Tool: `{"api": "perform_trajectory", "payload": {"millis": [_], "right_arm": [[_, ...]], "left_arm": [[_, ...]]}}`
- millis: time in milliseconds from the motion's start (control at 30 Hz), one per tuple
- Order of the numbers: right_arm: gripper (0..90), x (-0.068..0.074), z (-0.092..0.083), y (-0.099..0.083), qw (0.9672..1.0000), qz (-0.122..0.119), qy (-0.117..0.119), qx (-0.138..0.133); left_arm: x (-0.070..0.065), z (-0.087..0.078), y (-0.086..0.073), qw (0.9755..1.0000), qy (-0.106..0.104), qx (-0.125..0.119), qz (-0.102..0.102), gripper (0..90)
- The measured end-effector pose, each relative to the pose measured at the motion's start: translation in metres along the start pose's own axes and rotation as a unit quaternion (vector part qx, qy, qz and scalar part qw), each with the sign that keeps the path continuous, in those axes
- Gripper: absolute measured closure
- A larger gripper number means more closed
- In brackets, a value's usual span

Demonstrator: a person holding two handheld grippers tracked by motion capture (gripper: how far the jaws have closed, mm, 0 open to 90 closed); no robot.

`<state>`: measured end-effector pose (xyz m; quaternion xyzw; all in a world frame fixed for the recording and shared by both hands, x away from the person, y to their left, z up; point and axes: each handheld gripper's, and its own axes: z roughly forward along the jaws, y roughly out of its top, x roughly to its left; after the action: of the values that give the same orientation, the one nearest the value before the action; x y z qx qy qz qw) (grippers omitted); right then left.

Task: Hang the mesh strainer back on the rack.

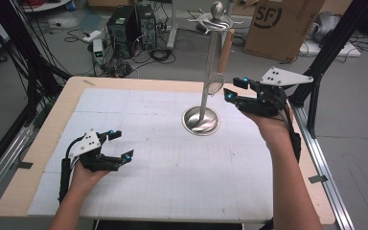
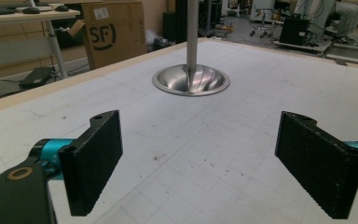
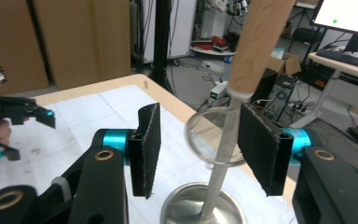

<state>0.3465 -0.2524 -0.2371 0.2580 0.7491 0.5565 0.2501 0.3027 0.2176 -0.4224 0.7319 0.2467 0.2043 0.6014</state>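
My right tool (image 3: 196, 149) jaws flank the hanging strainer (image 3: 212, 140).
Jaws half open, gripping nothing; left tool (image 1: 112, 148) wide near the worktop's (image 1: 43, 139) left edge; box (image 1: 280, 26) reads "SF".

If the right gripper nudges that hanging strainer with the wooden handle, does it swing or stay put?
Probably swings: the strainer hangs from the top of the rack, its round head free beside the pole. Likely light, given the thin wire ring and slim wooden handle. The right gripper is open around the ring, so a push could twist it away.
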Motion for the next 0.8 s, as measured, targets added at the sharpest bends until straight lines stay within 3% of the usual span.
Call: {"api": "perform_trajectory", "payload": {"millis": [500, 800], "right_arm": [[46.1, 0.016, -0.004, -0.043, 0.9996, 0.005, 0.027, -0.009], [43.0, 0.02, -0.005, -0.069, 0.9993, 0.021, 0.029, -0.01]], "left_arm": [[0.0, 0.0, 0.0, 1.0, 0.002, 0.001, 0.0, 15.4], [0.0, 0.0, 0.0, 1.0, -0.001, 0.002, -0.002, 15.4]]}}
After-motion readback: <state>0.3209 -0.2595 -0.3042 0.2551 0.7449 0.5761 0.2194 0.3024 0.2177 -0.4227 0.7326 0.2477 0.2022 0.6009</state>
